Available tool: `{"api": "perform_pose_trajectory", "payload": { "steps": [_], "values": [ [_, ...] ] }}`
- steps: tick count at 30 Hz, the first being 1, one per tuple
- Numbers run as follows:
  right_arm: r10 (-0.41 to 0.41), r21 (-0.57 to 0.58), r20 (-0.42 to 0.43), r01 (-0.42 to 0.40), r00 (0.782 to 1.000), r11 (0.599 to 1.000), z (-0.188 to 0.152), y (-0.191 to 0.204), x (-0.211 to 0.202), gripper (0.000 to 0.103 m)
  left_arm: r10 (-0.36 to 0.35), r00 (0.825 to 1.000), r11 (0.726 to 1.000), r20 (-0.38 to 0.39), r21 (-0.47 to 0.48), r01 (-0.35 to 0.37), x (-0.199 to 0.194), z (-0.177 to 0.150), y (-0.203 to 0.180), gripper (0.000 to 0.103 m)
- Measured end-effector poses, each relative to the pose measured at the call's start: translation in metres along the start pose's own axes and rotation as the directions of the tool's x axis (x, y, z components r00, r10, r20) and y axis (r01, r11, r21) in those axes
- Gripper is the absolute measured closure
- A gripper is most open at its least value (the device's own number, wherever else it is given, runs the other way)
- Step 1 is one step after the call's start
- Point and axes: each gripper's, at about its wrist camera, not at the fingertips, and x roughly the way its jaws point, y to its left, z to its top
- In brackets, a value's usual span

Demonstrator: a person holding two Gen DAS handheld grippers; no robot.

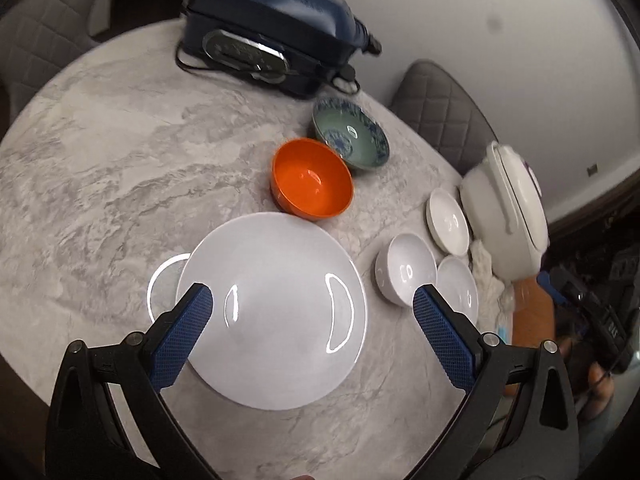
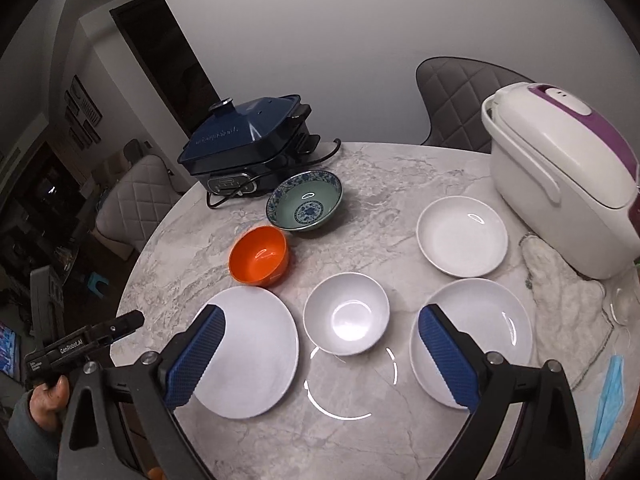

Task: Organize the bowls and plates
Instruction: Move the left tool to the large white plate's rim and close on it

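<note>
On the marble table a large white plate (image 1: 276,312) (image 2: 250,354) lies near the front. Beside it stand a white bowl (image 1: 406,268) (image 2: 346,314), an orange bowl (image 1: 312,178) (image 2: 259,255) and a blue-patterned green bowl (image 1: 352,134) (image 2: 305,202). Two white shallow plates lie to the right, one near (image 1: 460,286) (image 2: 492,328), one far (image 1: 448,220) (image 2: 462,236). My left gripper (image 1: 312,300) is open and empty above the large plate; it also shows in the right wrist view (image 2: 120,324). My right gripper (image 2: 322,322) is open and empty, above the white bowl and the front edge.
A dark blue electric cooker (image 1: 272,28) (image 2: 244,140) with its cord sits at the back of the table. A white and purple rice cooker (image 1: 508,204) (image 2: 564,184) stands at the right on a white cloth (image 2: 560,292). Grey chairs (image 2: 456,100) surround the table. A blue face mask (image 2: 610,404) lies at the front right.
</note>
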Motion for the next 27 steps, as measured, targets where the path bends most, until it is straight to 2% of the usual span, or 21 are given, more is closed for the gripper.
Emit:
{"api": "perform_pose_trajectory", "payload": {
  "steps": [1,2,4,8,10,13,15,16,18,20,23,25,27],
  "values": [
    [0.007,0.017,-0.011,-0.006,1.000,1.000,0.007,0.001,0.010,0.003,0.001,0.998,1.000,-0.063,-0.010,-0.001,0.013,0.018,0.012,0.002],
    [0.014,0.031,-0.017,-0.014,1.000,0.999,0.013,0.003,0.018,0.004,0.012,0.996,0.999,-0.090,-0.030,-0.015,0.020,0.035,0.026,0.003],
    [0.044,0.057,-0.047,-0.041,0.998,0.998,0.021,0.007,0.033,0.004,0.042,0.996,0.999,-0.077,-0.015,-0.043,0.024,0.061,0.047,0.003],
    [0.062,0.161,-0.135,-0.040,0.989,0.986,0.016,0.005,0.060,0.013,0.019,0.995,0.994,-0.099,0.105,-0.008,0.043,0.092,0.075,0.003],
    [0.067,0.184,-0.148,-0.039,0.987,0.982,0.003,0.006,0.070,0.022,0.006,0.990,0.986,-0.139,0.169,0.018,0.058,0.091,0.084,0.003],
    [0.117,0.242,-0.157,-0.077,0.981,0.967,-0.027,0.003,0.084,0.022,0.030,0.972,0.963,-0.233,0.266,0.034,0.091,0.072,0.097,0.005],
    [0.135,0.280,-0.192,-0.077,0.972,0.957,-0.052,0.000,0.100,0.024,0.021,0.952,0.955,-0.306,0.287,0.071,0.110,0.060,0.106,0.019],
    [0.147,0.305,-0.209,-0.079,0.967,0.949,-0.064,-0.001,0.109,0.026,0.025,0.944,0.951,-0.330,0.298,0.078,0.116,0.054,0.110,0.023],
    [0.168,0.336,-0.232,-0.083,0.958,0.938,-0.084,-0.004,0.124,0.032,0.047,0.937,0.948,-0.346,0.312,0.068,0.125,0.047,0.117,0.024],
    [0.189,0.359,-0.259,-0.087,0.947,0.929,-0.099,-0.005,0.138,0.037,0.022,0.935,0.947,-0.355,0.306,0.094,0.132,0.045,0.123,0.025],
    [0.217,0.363,-0.266,-0.111,0.939,0.925,-0.111,-0.006,0.153,0.045,0.020,0.936,0.937,-0.353,0.334,0.106,0.137,0.045,0.123,0.027],
    [0.237,0.374,-0.267,-0.126,0.934,0.919,-0.114,-0.007,0.161,0.049,0.010,0.930,0.931,-0.368,0.342,0.126,0.139,0.046,0.124,0.029],
    [0.248,0.384,-0.270,-0.132,0.930,0.914,-0.116,-0.010,0.168,0.057,-0.009,0.922,0.926,-0.388,0.344,0.154,0.141,0.043,0.122,0.037]
  ]
}}
